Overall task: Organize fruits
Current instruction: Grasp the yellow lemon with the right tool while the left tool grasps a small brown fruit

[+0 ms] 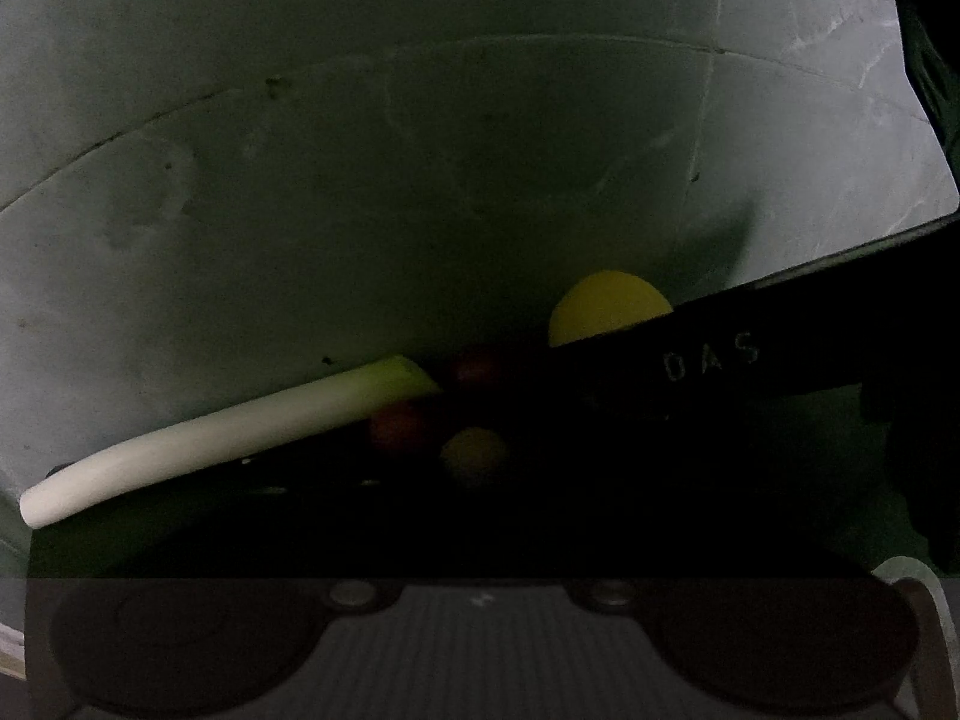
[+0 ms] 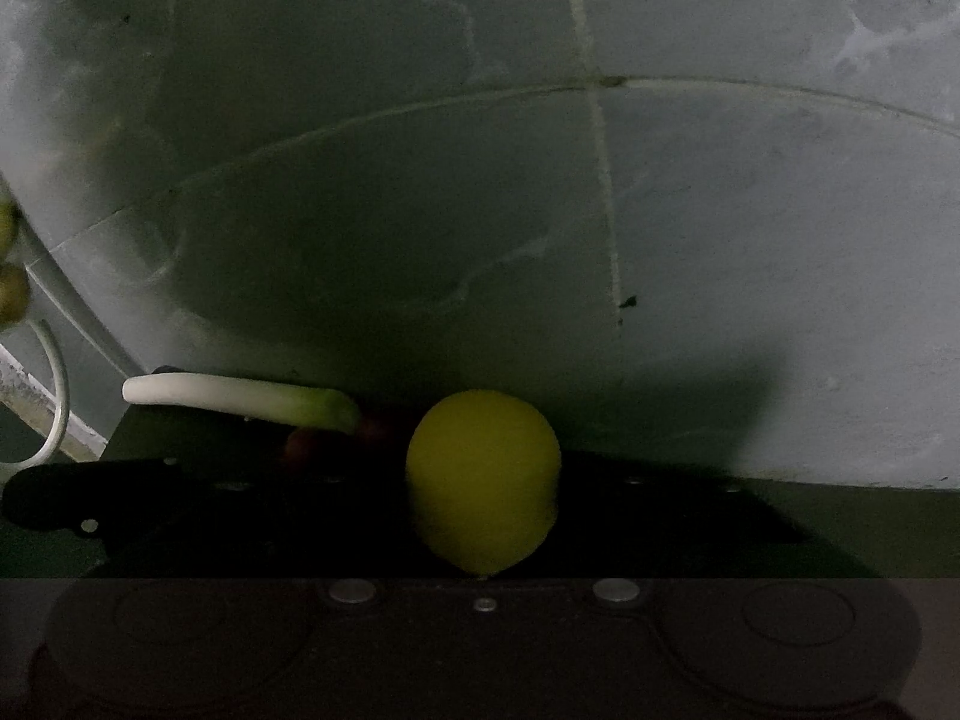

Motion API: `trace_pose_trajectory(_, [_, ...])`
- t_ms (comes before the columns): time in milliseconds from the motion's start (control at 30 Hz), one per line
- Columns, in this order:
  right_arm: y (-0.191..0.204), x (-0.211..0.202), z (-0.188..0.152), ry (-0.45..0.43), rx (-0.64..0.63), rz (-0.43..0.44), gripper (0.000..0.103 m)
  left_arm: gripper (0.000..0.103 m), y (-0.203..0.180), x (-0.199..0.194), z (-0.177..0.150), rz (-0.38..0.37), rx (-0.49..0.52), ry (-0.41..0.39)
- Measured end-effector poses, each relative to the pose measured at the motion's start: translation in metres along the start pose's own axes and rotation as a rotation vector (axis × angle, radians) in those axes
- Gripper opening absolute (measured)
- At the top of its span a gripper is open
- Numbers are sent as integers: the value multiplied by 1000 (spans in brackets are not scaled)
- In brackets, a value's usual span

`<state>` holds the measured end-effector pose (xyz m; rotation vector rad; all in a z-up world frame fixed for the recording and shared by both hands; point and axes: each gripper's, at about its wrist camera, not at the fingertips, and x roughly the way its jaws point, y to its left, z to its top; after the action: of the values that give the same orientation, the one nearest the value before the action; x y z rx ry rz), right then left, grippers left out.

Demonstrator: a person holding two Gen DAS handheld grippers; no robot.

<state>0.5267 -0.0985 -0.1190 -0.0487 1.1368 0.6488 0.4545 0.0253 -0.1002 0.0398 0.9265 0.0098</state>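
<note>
The scene is very dark. In the right wrist view a yellow lemon (image 2: 483,480) sits close in front of my right gripper, in the middle; the fingers are too dark to make out. A white-green leek (image 2: 240,399) lies behind it to the left, with reddish fruit (image 2: 306,441) beside it. In the left wrist view the leek (image 1: 222,438) lies at the left, the lemon (image 1: 606,306) peeks above a black bar marked "DAS" (image 1: 711,360), and a red fruit (image 1: 399,426), a darker red one (image 1: 474,369) and a small yellow fruit (image 1: 474,456) lie in shadow. The left gripper's fingers are hidden in the dark.
A grey tiled wall (image 2: 720,240) stands close behind the fruit. A white wire loop (image 2: 57,396) and two greenish fruits (image 2: 12,291) sit at the far left of the right wrist view. A dark object (image 2: 60,495) lies at the left front.
</note>
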Motion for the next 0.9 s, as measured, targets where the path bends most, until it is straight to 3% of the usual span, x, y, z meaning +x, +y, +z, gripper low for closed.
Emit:
trace_pose_trajectory(200, [1, -1, -3, -6, 10, -2, 57, 30, 2, 0, 1, -14, -17, 0])
trace_pose_trajectory(900, [6, -35, -27, -43, 56, -36, 56, 29, 9, -29, -3, -45, -54, -9])
